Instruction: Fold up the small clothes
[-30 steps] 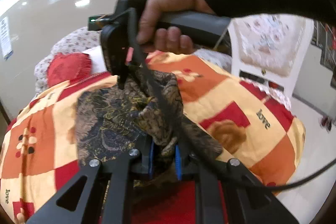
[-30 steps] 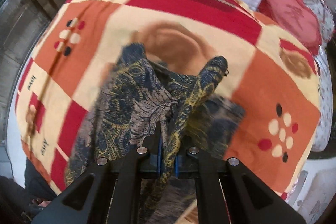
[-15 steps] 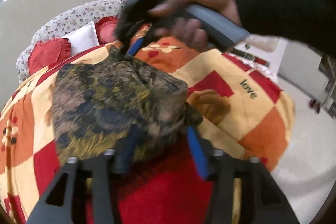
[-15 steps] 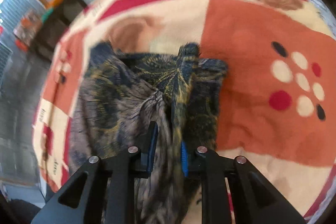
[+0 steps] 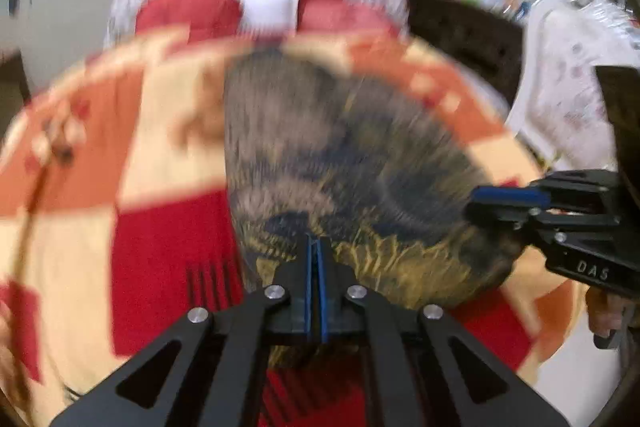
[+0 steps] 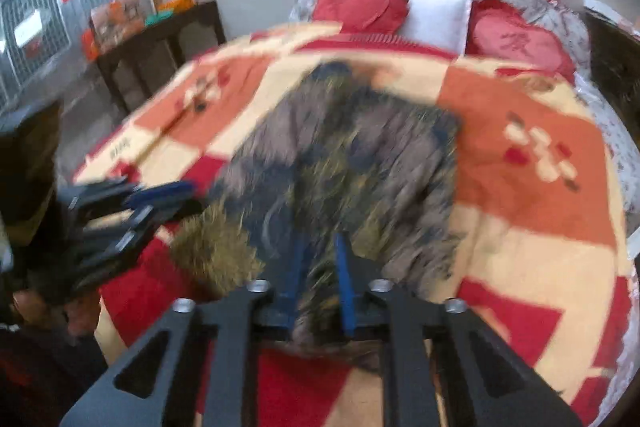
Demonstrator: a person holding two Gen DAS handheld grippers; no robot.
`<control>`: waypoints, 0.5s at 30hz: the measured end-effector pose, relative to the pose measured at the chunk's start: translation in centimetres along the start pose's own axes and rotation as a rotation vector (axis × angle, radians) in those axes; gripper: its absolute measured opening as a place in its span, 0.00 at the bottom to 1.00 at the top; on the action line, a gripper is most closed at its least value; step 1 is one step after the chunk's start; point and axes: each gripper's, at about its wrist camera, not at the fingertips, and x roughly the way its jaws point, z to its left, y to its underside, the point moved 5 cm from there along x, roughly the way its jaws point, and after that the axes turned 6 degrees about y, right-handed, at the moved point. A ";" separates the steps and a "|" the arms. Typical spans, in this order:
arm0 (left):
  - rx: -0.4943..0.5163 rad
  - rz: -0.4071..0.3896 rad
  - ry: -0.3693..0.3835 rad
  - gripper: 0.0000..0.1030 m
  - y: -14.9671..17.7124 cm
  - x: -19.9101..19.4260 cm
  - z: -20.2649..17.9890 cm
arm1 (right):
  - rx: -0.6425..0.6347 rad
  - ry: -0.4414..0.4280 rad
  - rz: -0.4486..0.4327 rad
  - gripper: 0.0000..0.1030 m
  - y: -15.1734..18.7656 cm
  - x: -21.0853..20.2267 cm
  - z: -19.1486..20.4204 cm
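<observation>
A dark patterned garment (image 5: 340,147) (image 6: 360,155) lies spread on the checked red, orange and cream blanket (image 5: 160,227) (image 6: 520,227). My left gripper (image 5: 316,247) is at its near hem, blue pads pressed together, no cloth visible between them. From the right wrist view the left gripper (image 6: 192,195) reaches the garment's near left corner. My right gripper (image 6: 320,247) has bunched cloth filling the gap between its pads, and its jaws are closing. The left wrist view shows the right gripper (image 5: 474,203) at the garment's right edge. Both views are motion-blurred.
Red cushions and a white pillow (image 6: 434,15) lie at the head of the bed. A dark side table (image 6: 160,43) stands on the left by the wall. A white chair (image 5: 560,87) stands on the right. A hand (image 5: 604,311) holds the right gripper's handle.
The garment, first bunched and lifted between the grippers, now lies spread on the blanket. Both grippers came back to its near edge. The left jaws opened, let go, then shut.
</observation>
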 end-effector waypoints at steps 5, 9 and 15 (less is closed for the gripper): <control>0.063 -0.021 -0.016 0.02 0.6 0.3 -0.3 | 0.158 0.056 -0.002 0.09 3.5 2.4 -2.7; 0.006 0.000 0.034 0.02 -1.2 -0.8 0.1 | 0.152 0.072 0.035 0.10 2.6 1.8 -2.2; -0.005 -0.146 0.045 0.05 -11.7 -1.3 0.2 | 0.319 0.077 -0.113 0.14 -4.8 -0.8 -4.6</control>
